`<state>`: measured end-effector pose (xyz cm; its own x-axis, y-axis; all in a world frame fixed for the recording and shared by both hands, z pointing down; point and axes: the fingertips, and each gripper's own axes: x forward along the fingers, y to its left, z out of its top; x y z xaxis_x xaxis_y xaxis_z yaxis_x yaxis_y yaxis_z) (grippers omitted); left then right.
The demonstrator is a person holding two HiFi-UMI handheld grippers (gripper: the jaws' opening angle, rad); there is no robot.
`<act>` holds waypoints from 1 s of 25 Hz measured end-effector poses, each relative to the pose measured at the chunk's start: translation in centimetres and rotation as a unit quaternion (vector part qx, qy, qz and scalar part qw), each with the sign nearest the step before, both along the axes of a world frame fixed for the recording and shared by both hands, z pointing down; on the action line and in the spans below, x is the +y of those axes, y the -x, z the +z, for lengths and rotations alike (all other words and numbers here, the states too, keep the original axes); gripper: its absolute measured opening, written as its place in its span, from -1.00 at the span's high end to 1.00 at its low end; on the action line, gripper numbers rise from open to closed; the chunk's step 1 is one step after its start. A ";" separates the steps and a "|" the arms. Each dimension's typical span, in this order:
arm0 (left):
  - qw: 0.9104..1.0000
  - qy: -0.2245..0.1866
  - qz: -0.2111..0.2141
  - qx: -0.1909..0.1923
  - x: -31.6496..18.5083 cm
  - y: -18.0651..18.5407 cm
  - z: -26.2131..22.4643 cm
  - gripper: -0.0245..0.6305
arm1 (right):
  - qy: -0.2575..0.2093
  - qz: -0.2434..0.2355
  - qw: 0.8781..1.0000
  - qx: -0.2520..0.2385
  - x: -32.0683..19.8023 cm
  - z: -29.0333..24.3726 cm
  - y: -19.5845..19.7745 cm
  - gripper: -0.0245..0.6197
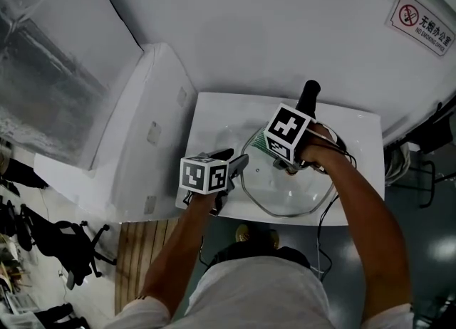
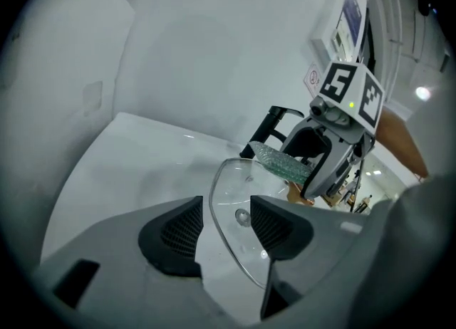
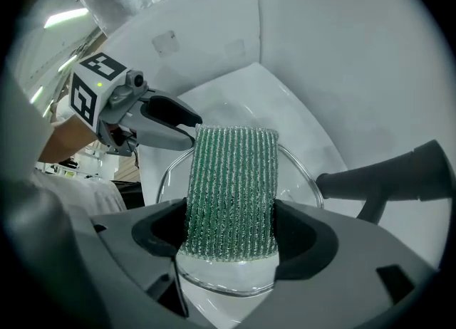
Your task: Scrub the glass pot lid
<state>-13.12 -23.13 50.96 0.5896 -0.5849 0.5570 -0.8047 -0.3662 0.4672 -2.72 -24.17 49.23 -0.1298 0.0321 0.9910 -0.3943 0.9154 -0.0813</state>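
Right tool (image 3: 229,231) pinching scourer (image 3: 231,178), left tool (image 2: 224,228) spread

Upper right of the head view, a no-smoking sign (image 1: 423,24) on the white wall (image 1: 285,28) reads 无烟办公室 in red, beside a crossed-out cigarette symbol.

White basin (image 1: 214,114) w/ black faucet (image 1: 308,97) at frame ctr, no-smoking sign (image 1: 423,23) upper right, black chair (image 1: 68,248) lower left, wood slats (image 1: 142,249) beside it.
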 end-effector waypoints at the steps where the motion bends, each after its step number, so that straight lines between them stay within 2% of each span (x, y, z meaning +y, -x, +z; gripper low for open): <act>1: 1.000 0.005 0.000 0.001 0.0 0.0 0.2 0.30 | 0.005 0.002 1.000 0.005 0.0 0.3 0.0 -0.16; 7: 1.000 0.025 0.006 0.013 0.1 -0.6 1.4 0.30 | 0.033 0.020 0.999 0.023 0.1 1.7 0.6 -0.16; 14: 0.998 0.045 0.010 0.030 0.6 -1.3 2.3 0.30 | 0.038 0.043 0.998 0.035 -0.6 2.4 0.5 -0.16; 25: 0.998 0.050 0.013 0.039 0.7 -1.7 2.7 0.34 | 0.023 0.100 0.995 0.007 -0.6 1.1 -1.5 -0.16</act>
<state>-11.39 -22.38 53.69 0.6470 -0.5129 0.5642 -0.7559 -0.3342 0.5630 -1.25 -24.81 50.35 -0.1241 0.0514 0.9909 -0.5701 0.8137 -0.1136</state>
